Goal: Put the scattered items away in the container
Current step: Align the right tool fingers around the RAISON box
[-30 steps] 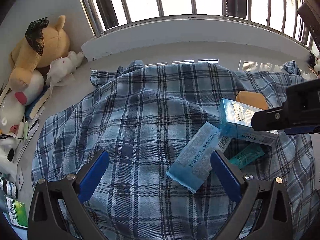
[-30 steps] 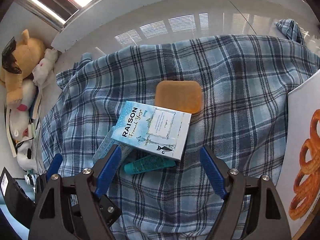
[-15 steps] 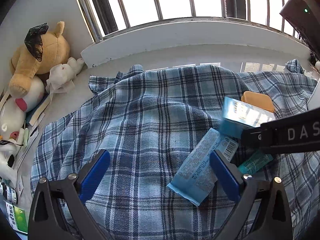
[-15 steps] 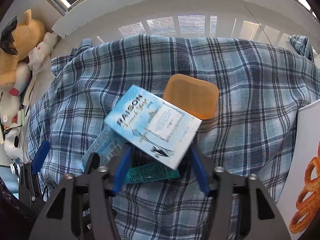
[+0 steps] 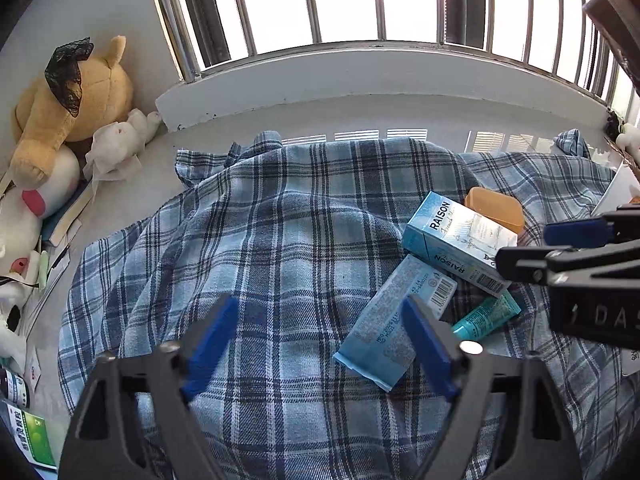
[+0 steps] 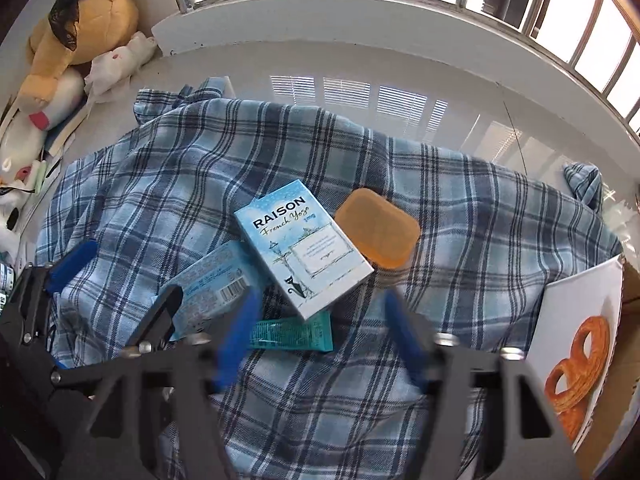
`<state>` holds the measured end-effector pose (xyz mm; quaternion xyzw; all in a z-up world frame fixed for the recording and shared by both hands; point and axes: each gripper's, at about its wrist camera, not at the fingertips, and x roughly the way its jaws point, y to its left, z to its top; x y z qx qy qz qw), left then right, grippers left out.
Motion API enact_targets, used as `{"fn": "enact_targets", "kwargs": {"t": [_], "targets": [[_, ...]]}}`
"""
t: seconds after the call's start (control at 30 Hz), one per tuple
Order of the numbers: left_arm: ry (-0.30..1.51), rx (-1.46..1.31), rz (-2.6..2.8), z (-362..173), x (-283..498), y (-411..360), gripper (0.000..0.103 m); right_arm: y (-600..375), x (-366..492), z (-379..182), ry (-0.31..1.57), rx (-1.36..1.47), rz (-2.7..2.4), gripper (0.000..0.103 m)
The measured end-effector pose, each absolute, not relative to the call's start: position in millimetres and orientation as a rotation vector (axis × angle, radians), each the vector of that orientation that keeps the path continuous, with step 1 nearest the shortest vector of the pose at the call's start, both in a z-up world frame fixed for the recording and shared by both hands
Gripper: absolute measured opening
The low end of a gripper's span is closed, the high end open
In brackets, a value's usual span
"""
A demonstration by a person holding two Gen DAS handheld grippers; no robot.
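A light blue RAISON box (image 6: 304,246) lies on the blue plaid cloth (image 6: 160,184), leaning on an orange soap-like bar (image 6: 378,234). A pale blue flat packet (image 6: 212,284) and a teal tube (image 6: 294,330) lie beside and under it. My right gripper (image 6: 318,334) is open and empty, just short of the box and above the tube. My left gripper (image 5: 320,340) is open and empty; its right finger overlaps the packet (image 5: 394,324). The box (image 5: 456,240), bar (image 5: 496,208) and tube (image 5: 486,316) also show in the left wrist view.
Plush toys (image 5: 68,100) and papers crowd the left of the white sill. A white carton with a pretzel picture (image 6: 580,344) stands at the right. A barred window runs along the back. Small bottles and a green box (image 5: 32,436) sit at the near left.
My right gripper closed on the RAISON box half a second ago, then opened and drew back; the box now lies turned on the cloth. My left gripper moved slightly forward.
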<state>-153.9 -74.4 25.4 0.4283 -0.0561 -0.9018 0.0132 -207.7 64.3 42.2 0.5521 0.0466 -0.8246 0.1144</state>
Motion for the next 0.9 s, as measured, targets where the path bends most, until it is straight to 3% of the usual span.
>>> {"fn": "enact_targets", "kwargs": {"t": [0.43, 0.7, 0.77, 0.83, 0.9], "targets": [[-0.422, 1.595, -2.945, 2.6, -169.9, -51.0, 0.097, 51.4, -231.4, 22.0, 0.291, 1.646, -2.288, 0.091], [-0.391, 1.638, -2.995, -0.6, -174.4, -54.0, 0.096, 51.1, -233.3, 11.3, 0.242, 1.638, -2.242, 0.087], [-0.364, 1.632, -3.008, -0.2, -173.3, -56.9, 0.086, 52.7, -232.0, 10.6, 0.226, 1.644, -2.22, 0.064], [-0.337, 1.645, -3.02, 1.7, -172.5, -59.4, 0.071, 56.0, -229.7, 8.5, 0.177, 1.66, -2.187, 0.063], [-0.342, 1.652, -3.028, 3.1, -170.2, -59.9, 0.062, 58.1, -225.8, 9.1, 0.176, 1.658, -2.176, 0.062]]}}
